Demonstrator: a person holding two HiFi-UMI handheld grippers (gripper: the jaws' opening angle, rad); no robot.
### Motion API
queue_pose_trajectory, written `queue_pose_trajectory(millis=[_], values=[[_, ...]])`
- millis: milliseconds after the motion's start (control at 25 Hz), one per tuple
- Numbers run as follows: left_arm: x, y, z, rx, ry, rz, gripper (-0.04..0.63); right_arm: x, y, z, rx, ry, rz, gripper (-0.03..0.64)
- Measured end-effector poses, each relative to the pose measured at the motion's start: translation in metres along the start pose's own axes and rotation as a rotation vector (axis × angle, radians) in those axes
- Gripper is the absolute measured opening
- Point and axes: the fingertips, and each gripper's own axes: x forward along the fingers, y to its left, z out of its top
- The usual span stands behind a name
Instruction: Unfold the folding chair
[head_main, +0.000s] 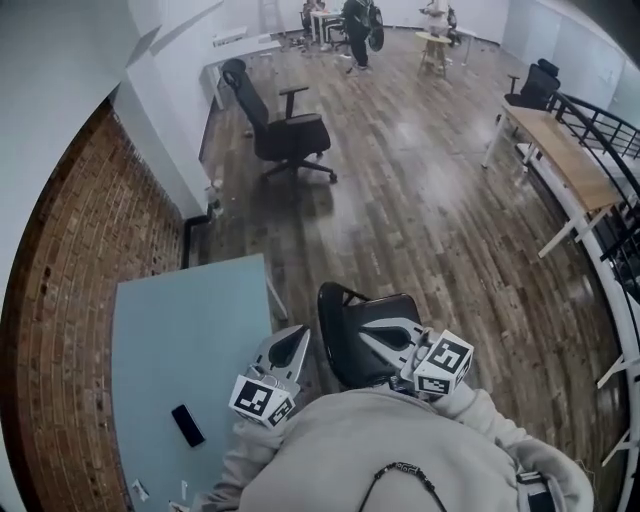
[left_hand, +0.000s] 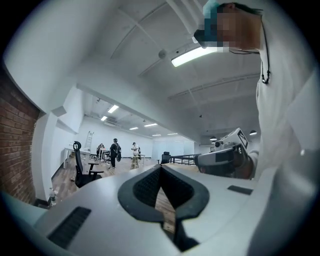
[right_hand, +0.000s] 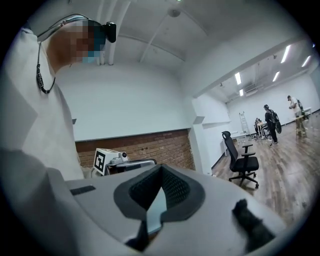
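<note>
The black folding chair (head_main: 345, 345) stands on the wood floor right in front of me, seen from above with its dark curved rim towards the room. Both grippers are held level at chest height above it. My left gripper (head_main: 292, 345) is over the gap between the table and the chair, its jaws shut with nothing between them (left_hand: 161, 168). My right gripper (head_main: 378, 335) hovers over the chair's seat, also shut and empty (right_hand: 161, 167). Each gripper sees the other beside it; the chair itself is in neither gripper view.
A pale blue table (head_main: 180, 330) with a black phone (head_main: 187, 425) stands at my left against a brick wall (head_main: 75, 290). A black office chair (head_main: 285, 130) stands further out. A wooden desk (head_main: 560, 165) and a railing (head_main: 615, 150) line the right. People (head_main: 357, 30) stand at the far end.
</note>
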Motion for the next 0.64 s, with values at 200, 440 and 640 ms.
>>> queue_pose_trajectory(millis=[200,440,640], values=[[-0.017,0.004,0.004,0.006,0.012,0.023,0.006,0.009,0.011,0.0,0.0,0.008,-0.003,0.006],[-0.024,0.009,-0.002,0.016,0.005,0.004,0.006,0.014,0.013,-0.002,-0.048,0.025,-0.02,0.006],[-0.029,0.01,-0.004,0.015,0.014,-0.006,0.006,0.016,0.017,-0.009,-0.045,0.052,-0.023,0.006]])
